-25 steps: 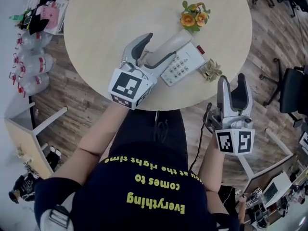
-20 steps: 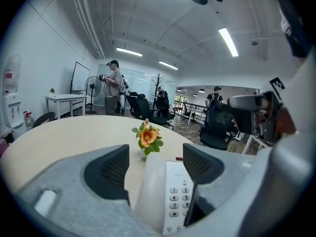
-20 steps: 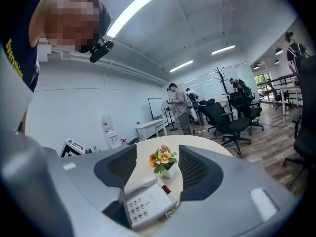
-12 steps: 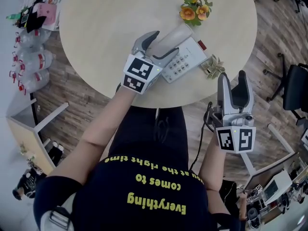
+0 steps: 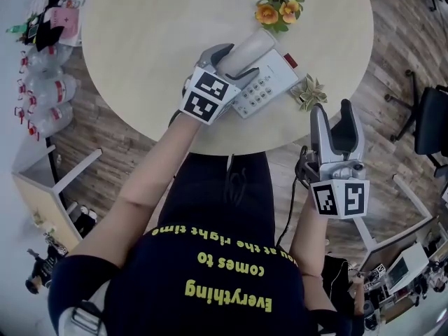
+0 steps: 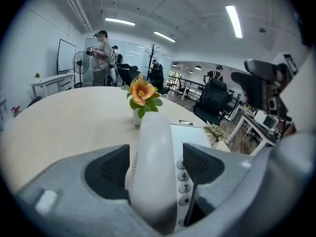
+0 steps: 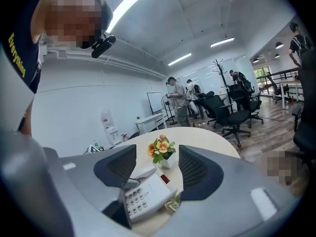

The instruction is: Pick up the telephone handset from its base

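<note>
Here, the left gripper [image 5: 241,59] straddles the handset [image 5: 256,45] with jaws spread, potted flowers [image 5: 275,10] just beyond; right gripper [image 5: 332,112] gapes empty.

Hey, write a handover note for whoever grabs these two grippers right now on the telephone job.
Left gripper: open, one jaw on each side of the handset, with a gap showing at one jaw.
Right gripper: open, empty, held off the table edge.
Handset lies on its base.
Done: the approach.
Left: close on the handset and lift it.
</note>
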Action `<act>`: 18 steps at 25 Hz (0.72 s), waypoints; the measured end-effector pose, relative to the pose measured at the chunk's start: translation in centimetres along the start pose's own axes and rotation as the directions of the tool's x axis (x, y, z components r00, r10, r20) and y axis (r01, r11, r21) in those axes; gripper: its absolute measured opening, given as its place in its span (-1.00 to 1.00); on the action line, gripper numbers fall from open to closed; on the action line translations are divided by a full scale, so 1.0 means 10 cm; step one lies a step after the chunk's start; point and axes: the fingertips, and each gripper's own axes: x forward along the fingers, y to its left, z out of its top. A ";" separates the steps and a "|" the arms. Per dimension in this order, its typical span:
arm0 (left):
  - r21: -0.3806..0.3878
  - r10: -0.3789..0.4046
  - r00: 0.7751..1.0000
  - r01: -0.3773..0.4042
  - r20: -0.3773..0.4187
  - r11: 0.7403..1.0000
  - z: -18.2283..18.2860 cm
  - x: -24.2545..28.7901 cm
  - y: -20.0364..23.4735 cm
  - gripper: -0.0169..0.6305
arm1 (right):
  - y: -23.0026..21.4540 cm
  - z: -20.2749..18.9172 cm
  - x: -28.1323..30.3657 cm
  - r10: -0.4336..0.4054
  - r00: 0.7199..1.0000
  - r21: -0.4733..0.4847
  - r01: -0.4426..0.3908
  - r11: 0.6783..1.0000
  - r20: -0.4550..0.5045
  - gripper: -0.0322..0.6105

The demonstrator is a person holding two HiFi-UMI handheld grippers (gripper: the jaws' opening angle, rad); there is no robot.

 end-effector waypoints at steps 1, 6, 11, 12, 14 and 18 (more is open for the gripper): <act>0.005 0.001 1.000 -0.001 -0.003 1.000 0.01 0.01 0.00 0.11 | -0.01 0.00 0.00 0.000 1.000 0.000 0.000 1.000 -0.001 -0.07; 0.022 0.015 1.000 -0.015 -0.011 1.000 0.06 0.06 0.04 -0.02 | -0.04 0.00 -0.02 -0.008 1.000 0.002 0.008 1.000 0.000 -0.07; 0.026 0.017 0.999 -0.016 -0.046 1.000 0.02 0.10 0.05 -0.10 | -0.05 0.01 -0.03 -0.011 1.000 0.004 0.011 1.000 -0.001 -0.07; 0.028 0.020 0.999 -0.019 -0.047 0.999 0.02 0.10 0.05 -0.12 | -0.05 0.01 -0.04 -0.012 1.000 0.005 0.012 1.000 -0.001 -0.07; 0.034 0.026 0.998 -0.024 -0.050 0.999 0.02 0.10 0.05 -0.13 | -0.06 0.01 -0.04 -0.012 1.000 0.005 0.012 1.000 -0.003 -0.07; 0.054 0.033 0.998 -0.031 -0.051 0.998 0.02 0.10 0.05 -0.17 | -0.06 0.03 -0.04 -0.015 1.000 0.003 0.015 1.000 0.003 -0.07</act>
